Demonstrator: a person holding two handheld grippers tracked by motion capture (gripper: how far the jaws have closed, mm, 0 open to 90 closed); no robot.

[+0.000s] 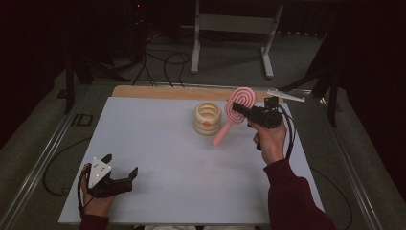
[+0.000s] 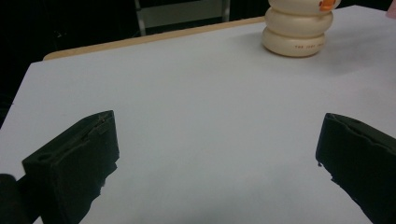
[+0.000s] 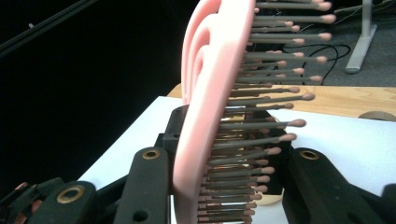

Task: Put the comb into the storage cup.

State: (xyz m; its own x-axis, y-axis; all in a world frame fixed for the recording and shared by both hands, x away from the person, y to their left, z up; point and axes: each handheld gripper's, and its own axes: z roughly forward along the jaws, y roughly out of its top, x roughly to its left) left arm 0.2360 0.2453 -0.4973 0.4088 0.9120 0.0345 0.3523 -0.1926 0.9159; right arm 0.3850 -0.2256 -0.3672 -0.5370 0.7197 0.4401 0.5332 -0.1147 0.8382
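Pink hairbrush (image 1: 236,108), upper right of the table (image 1: 158,158), is clamped in the right gripper's (image 1: 246,112) jaws beside a cream ringed container (image 1: 208,118); left gripper (image 1: 120,165), lower left, gapes empty.

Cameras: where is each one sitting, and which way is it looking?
High view: sits above the person's side, looks forward and down on the table; both hands, left gripper and right gripper show.
Left gripper view: rides the left gripper, looks across the table between open fingers toward the cream ring holder.
Right gripper view: rides the right gripper, looks along the pink hairbrush it clamps.
Shared: holder in high and left gripper views; brush in high and right gripper views.
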